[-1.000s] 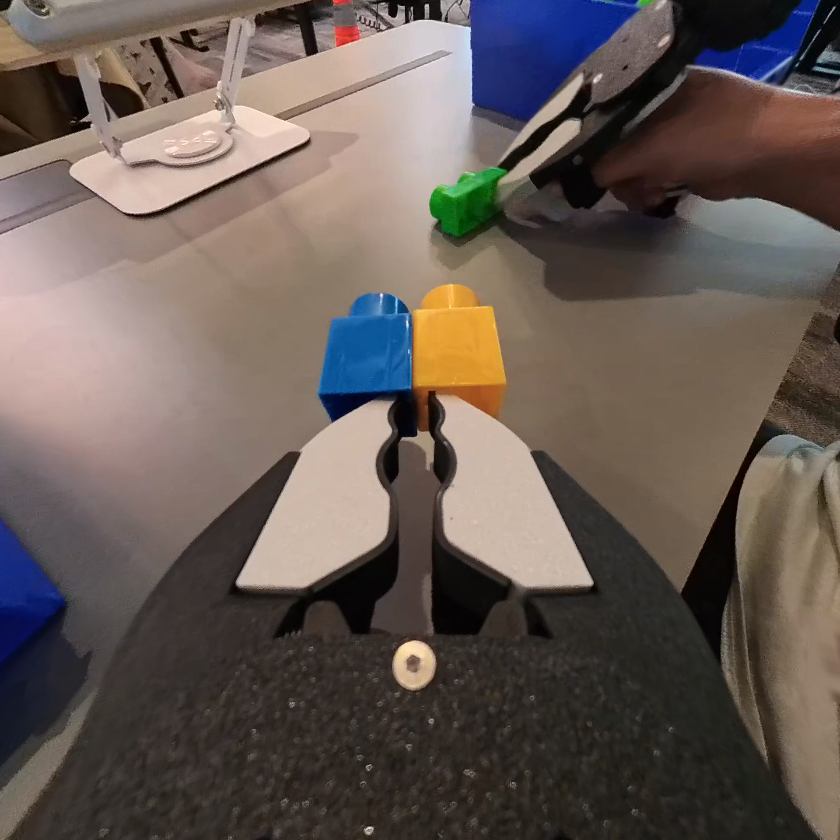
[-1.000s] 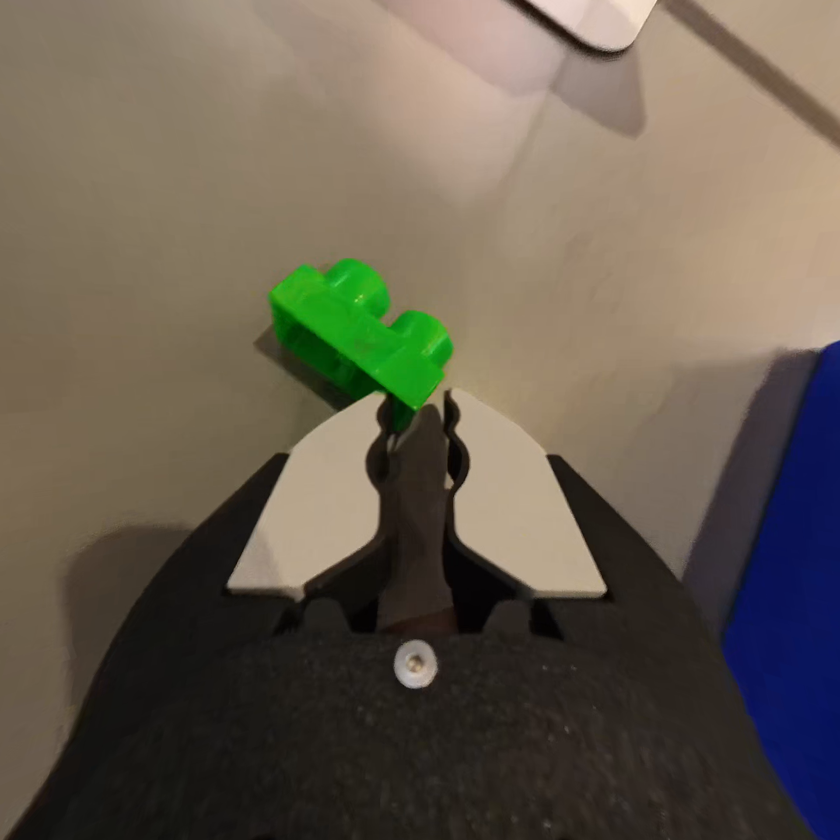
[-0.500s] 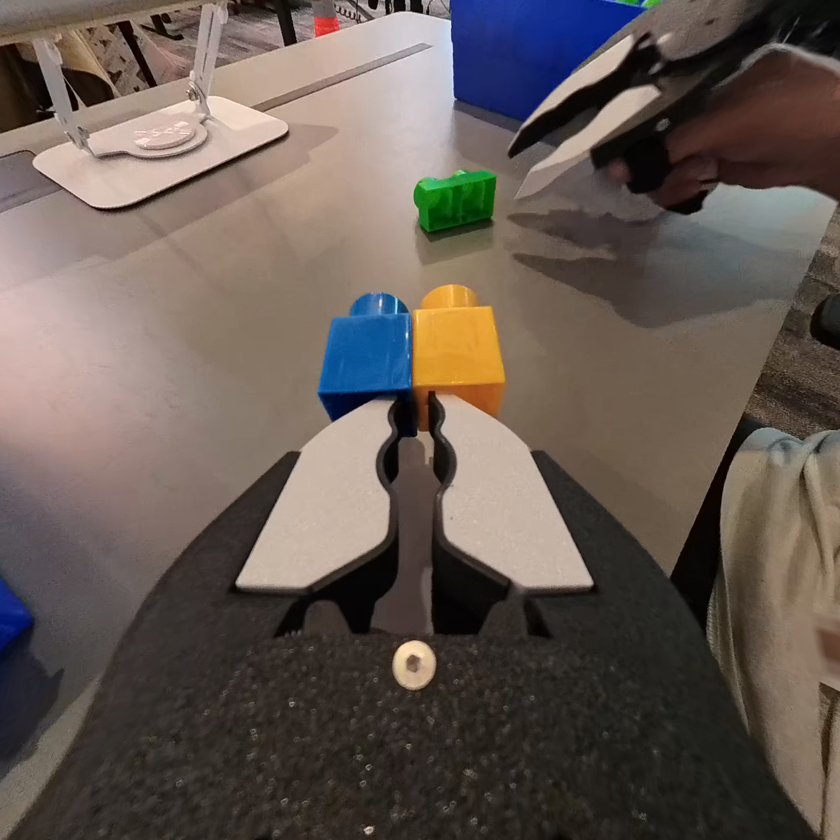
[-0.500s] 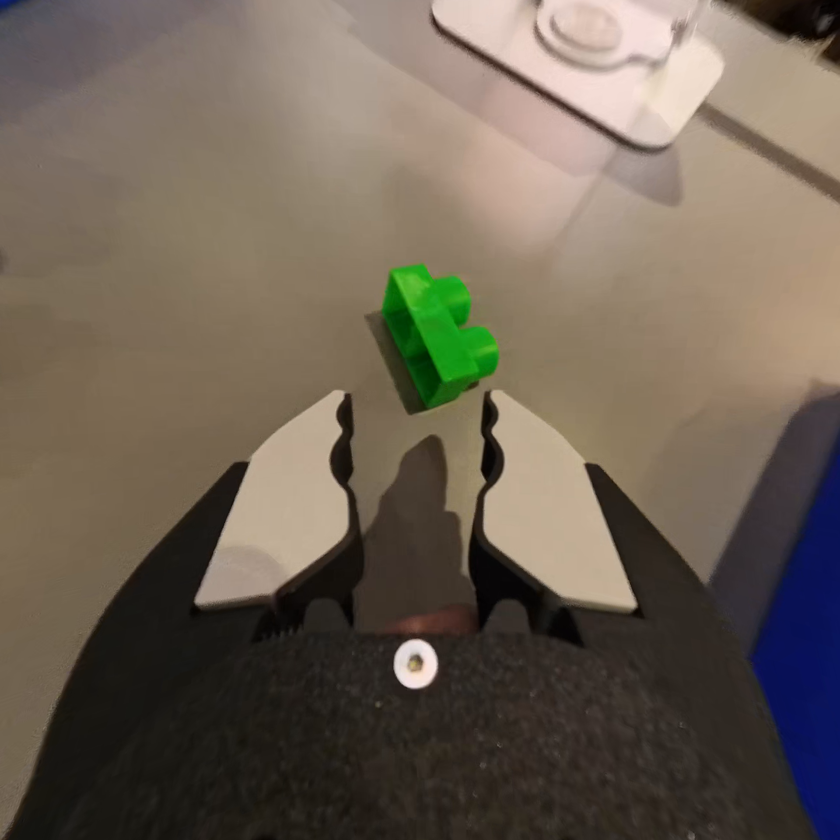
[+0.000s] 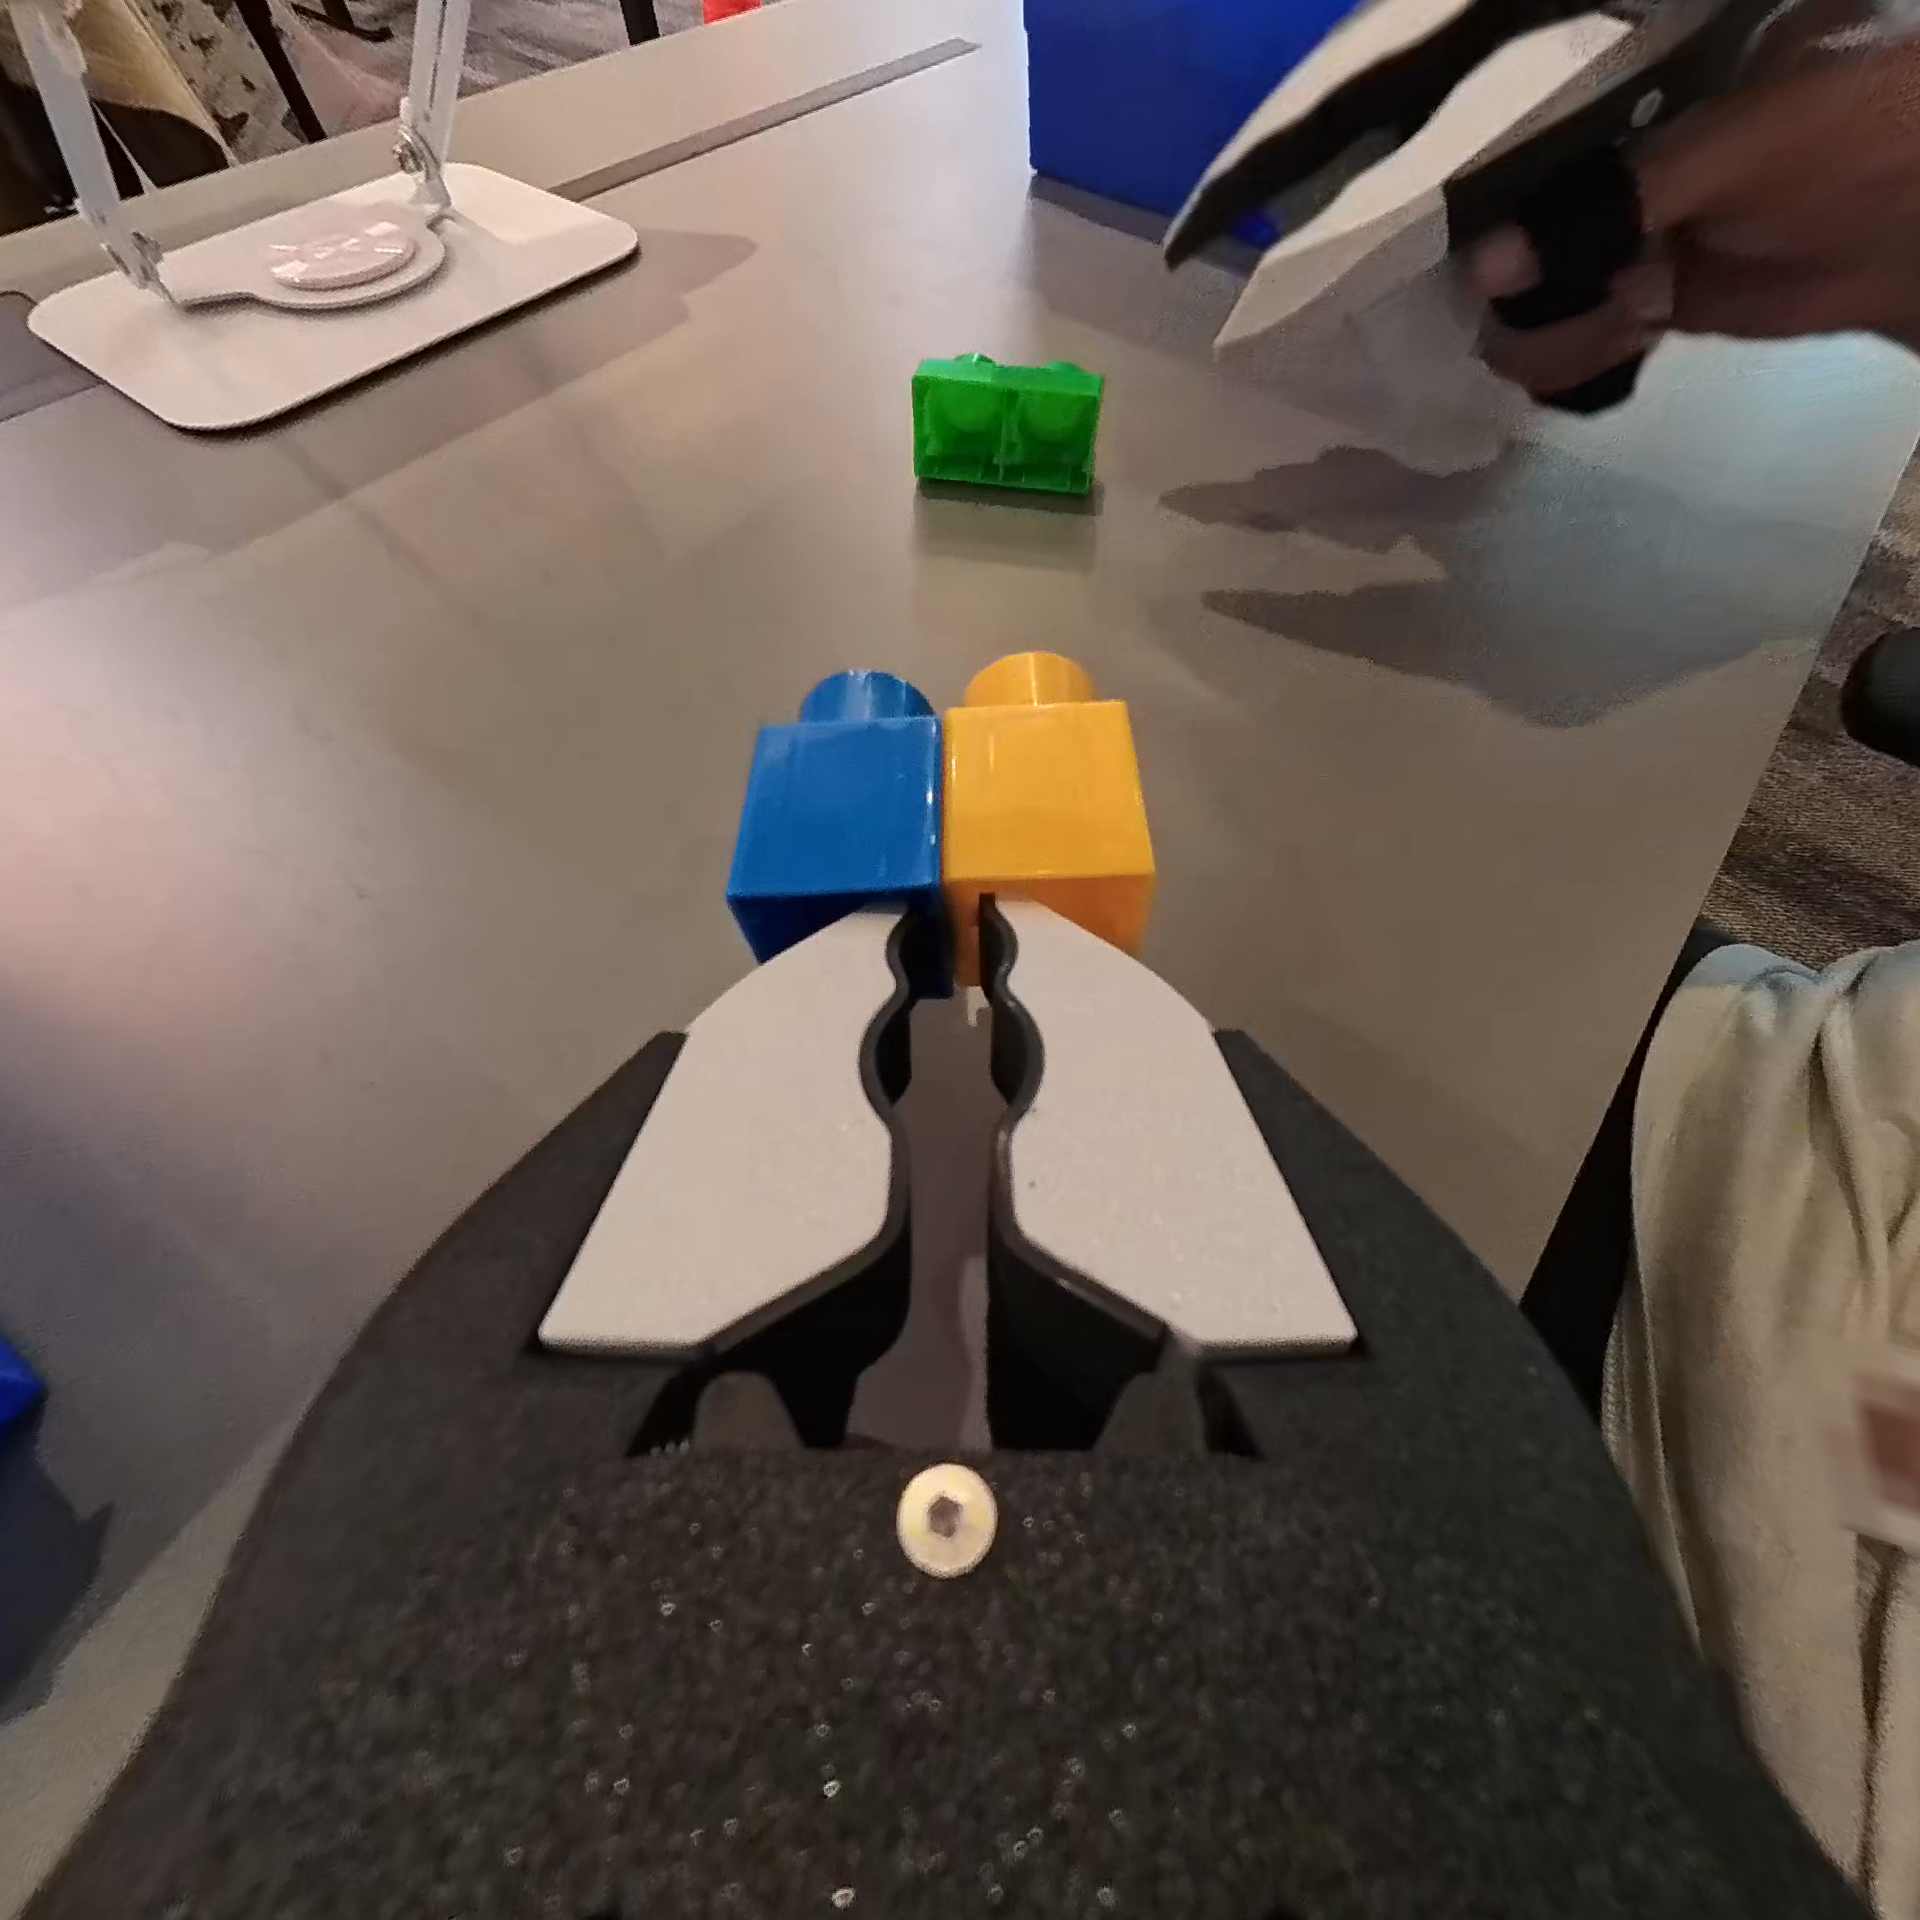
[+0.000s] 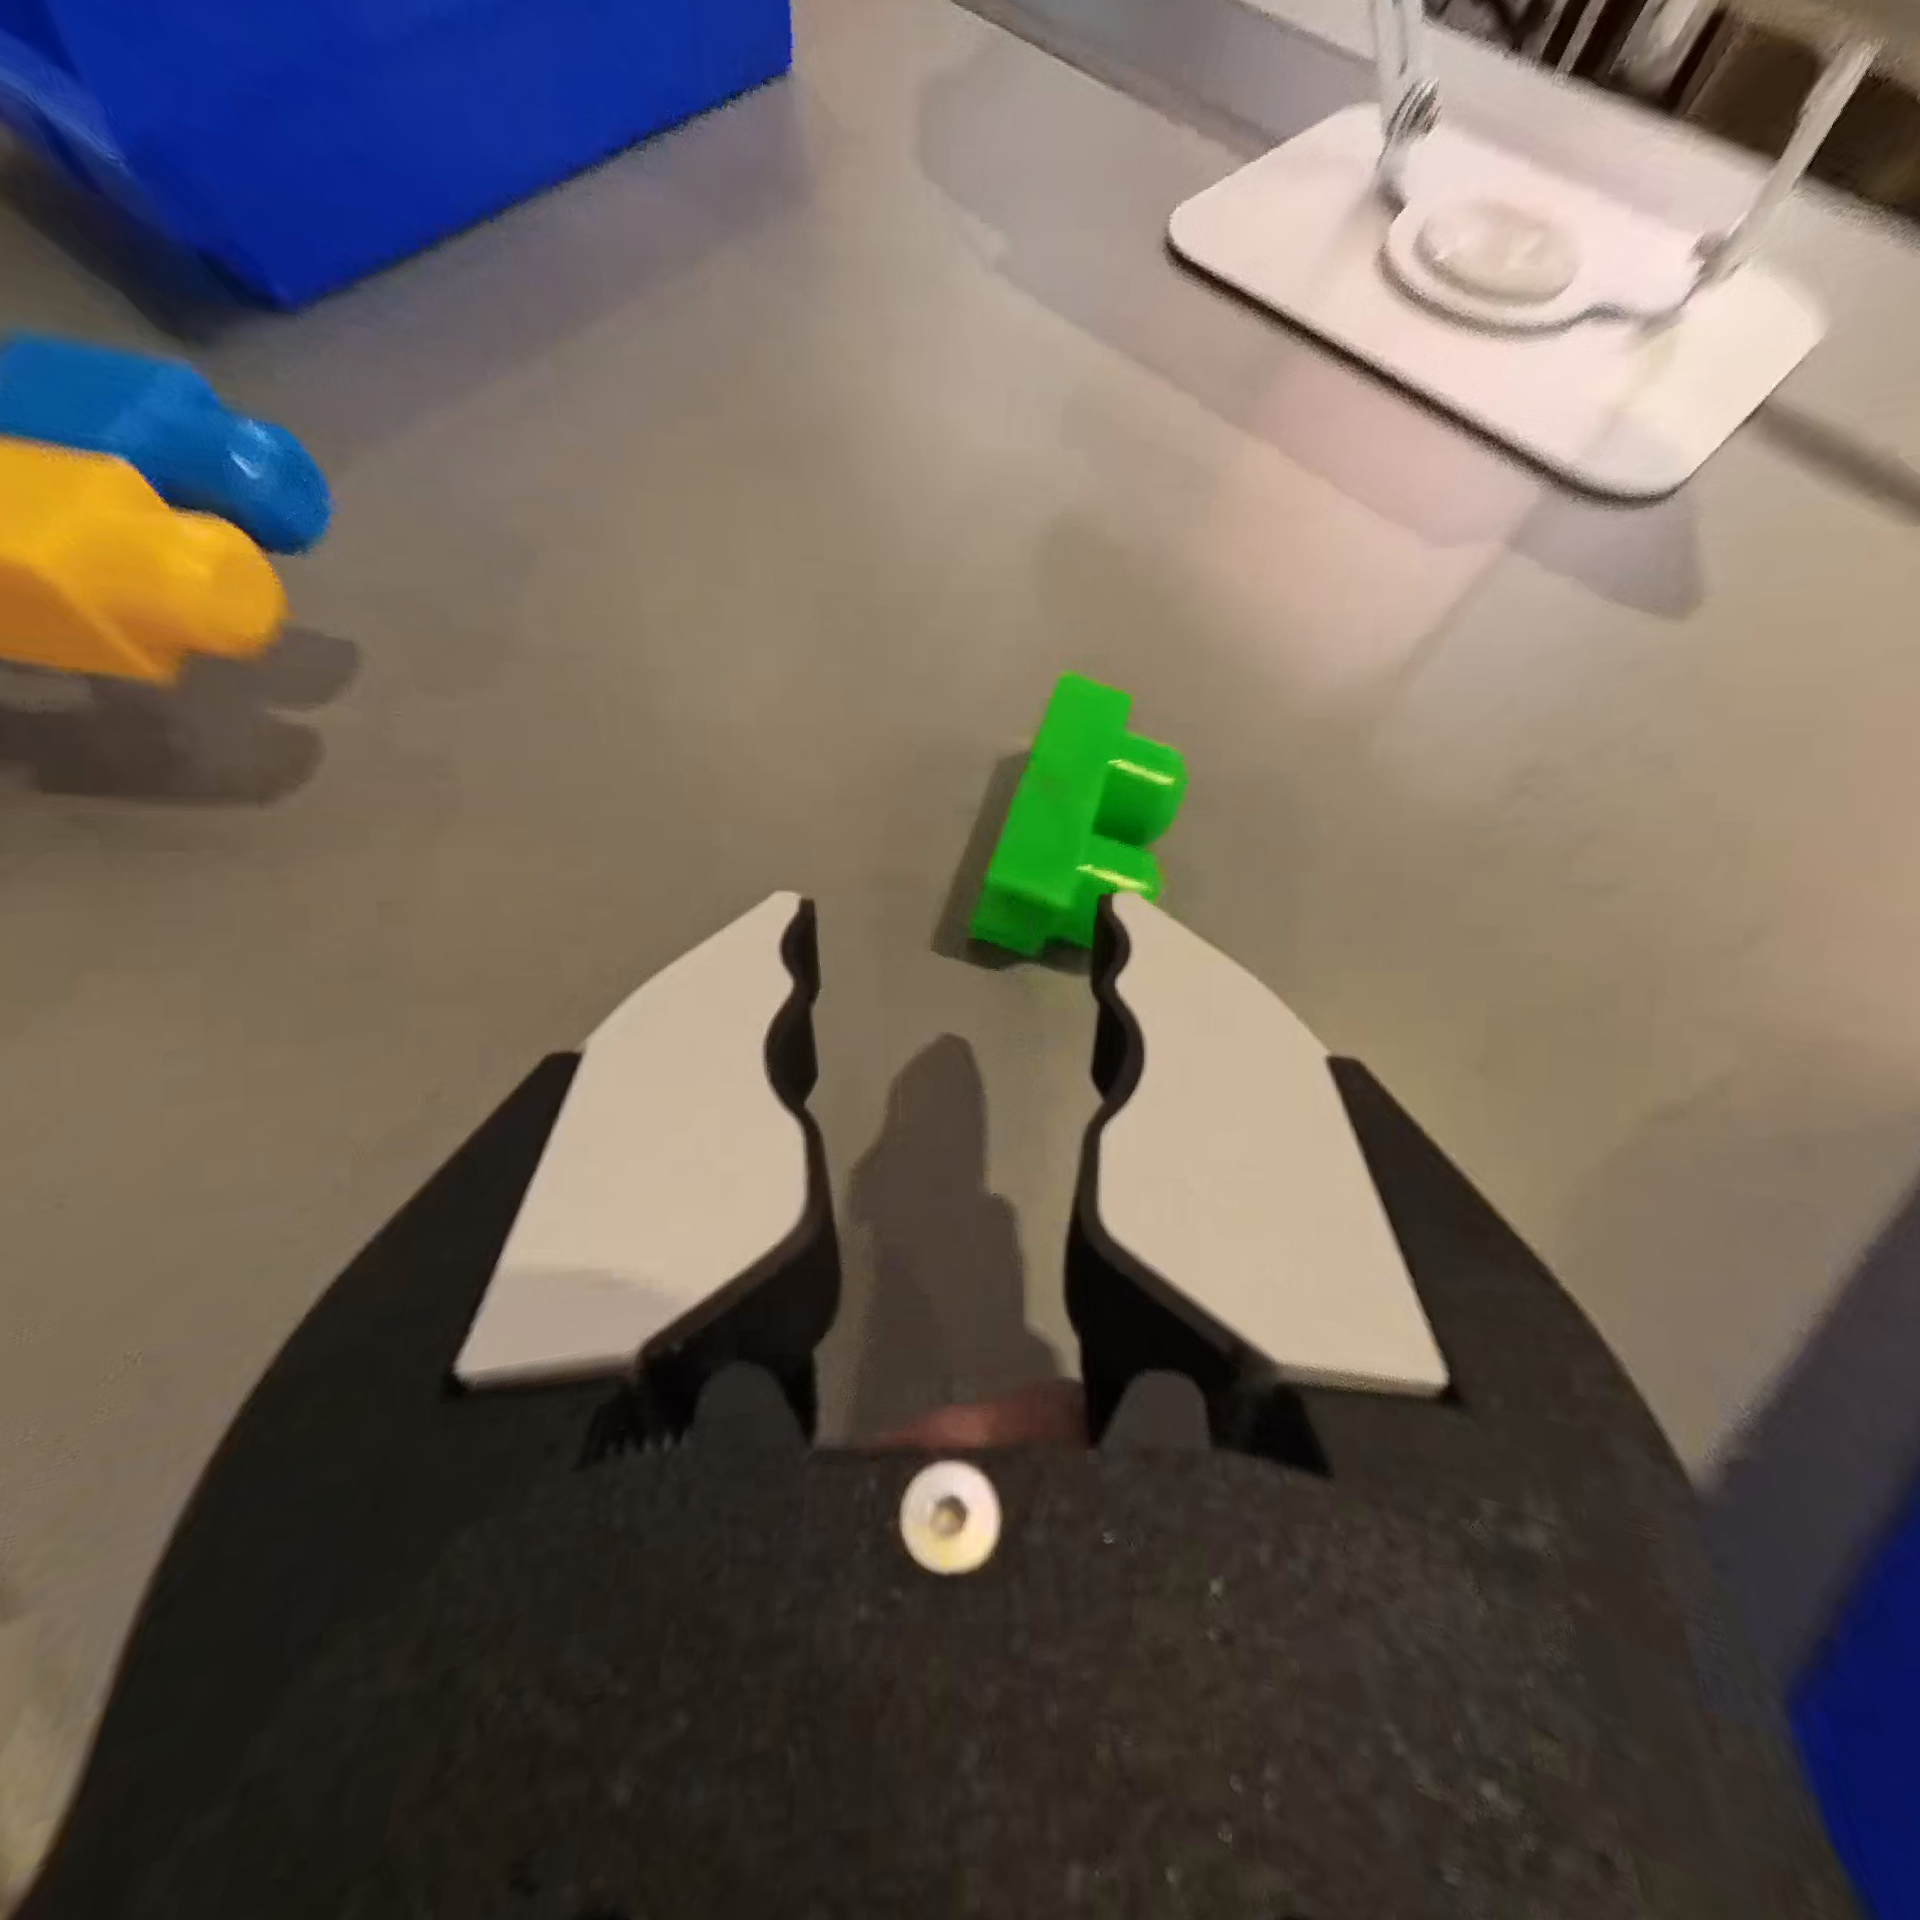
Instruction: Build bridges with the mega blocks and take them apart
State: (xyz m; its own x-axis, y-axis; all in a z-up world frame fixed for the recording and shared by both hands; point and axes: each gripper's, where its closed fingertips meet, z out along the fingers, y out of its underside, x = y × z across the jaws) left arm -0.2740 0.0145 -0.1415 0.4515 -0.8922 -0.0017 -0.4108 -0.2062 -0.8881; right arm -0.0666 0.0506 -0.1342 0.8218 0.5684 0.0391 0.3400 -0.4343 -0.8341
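Left hand-held gripper (image 5: 948,914) pinches the joined blue block (image 5: 836,805) and yellow block (image 5: 1044,795); right hand-held gripper (image 6: 951,914) gapes, empty.

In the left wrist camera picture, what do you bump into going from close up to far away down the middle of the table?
left gripper → blue block and yellow block, side by side → green block → blue bin

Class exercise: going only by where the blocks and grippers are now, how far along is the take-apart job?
Done: the green block lies on its side, alone on the table, with the right gripper open above it. In hand: the left gripper is shut on the blue block and yellow block, side by side. Left: separating those two.
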